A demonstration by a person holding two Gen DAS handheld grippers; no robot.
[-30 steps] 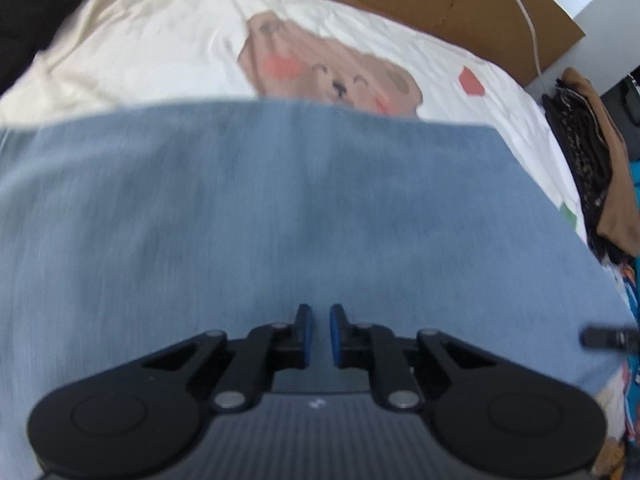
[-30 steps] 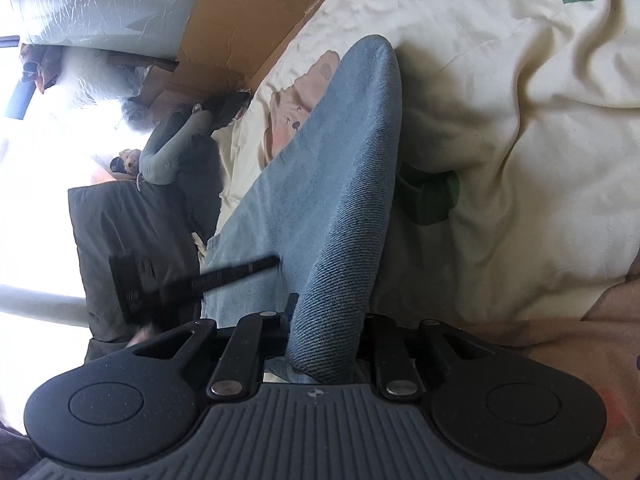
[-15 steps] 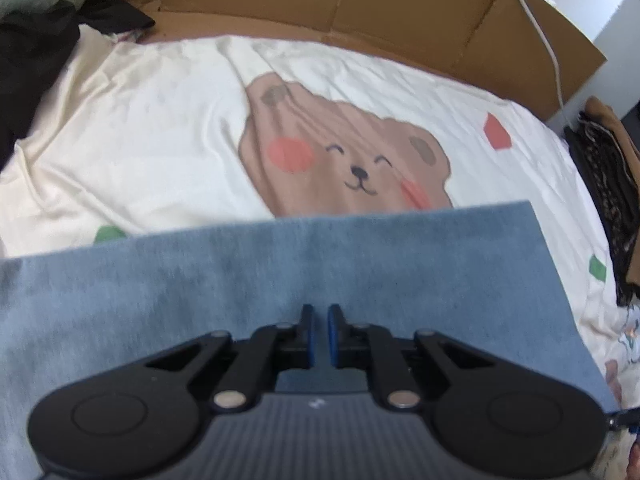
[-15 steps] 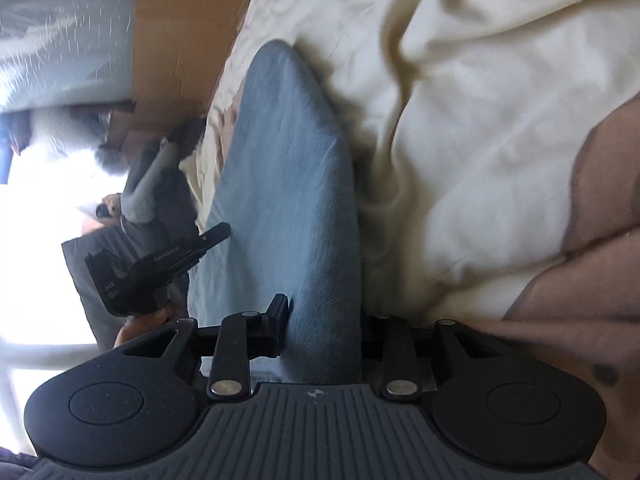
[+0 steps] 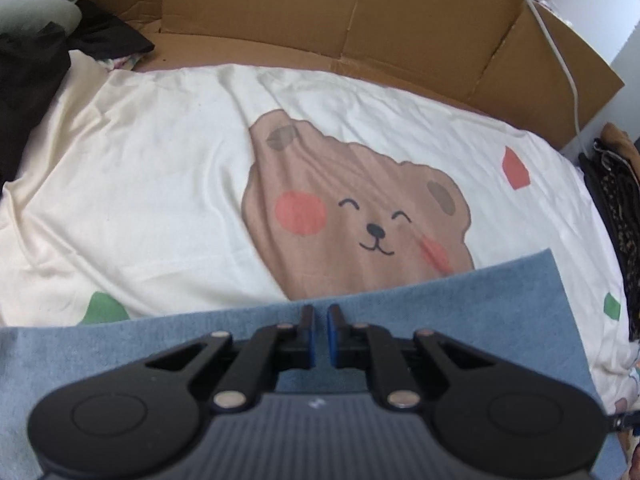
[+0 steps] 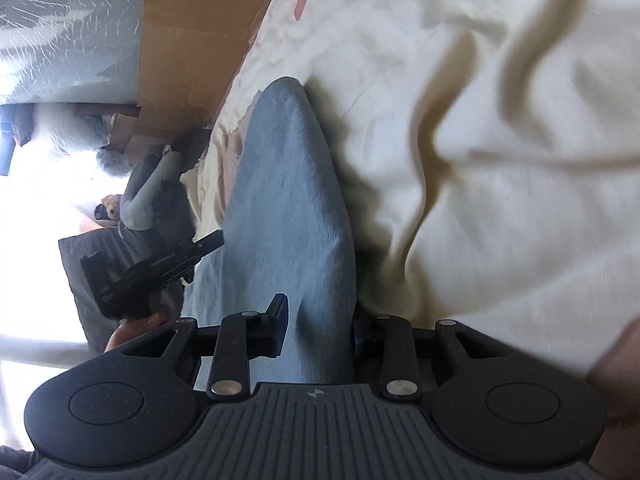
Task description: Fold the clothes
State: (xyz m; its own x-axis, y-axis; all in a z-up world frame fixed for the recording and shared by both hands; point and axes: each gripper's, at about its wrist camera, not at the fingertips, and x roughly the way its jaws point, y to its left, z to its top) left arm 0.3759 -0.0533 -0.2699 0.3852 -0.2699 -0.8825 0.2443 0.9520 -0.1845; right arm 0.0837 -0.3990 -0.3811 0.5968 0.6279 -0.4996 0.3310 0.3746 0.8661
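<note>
Cream bear-print bedsheet (image 5: pixel 168 184), cardboard (image 5: pixel 360 16) behind. Blue garment (image 5: pixel 500 308) lies across the sheet's near edge. My left claw (image 5: pixel 319 330): pads almost together over the cloth, nothing gripped. My right claw (image 6: pixel 320 332): part-open, a raised blue fold between its pads.

Blue garment (image 5: pixel 460 312) runs under the left gripper's fingers (image 5: pixel 306 336), its near edge cut off below. In the right wrist view, the right finger's pad (image 6: pixel 360 338) hides behind the cloth fold; bedsheet (image 6: pixel 520 160) beyond is blurred.
</note>
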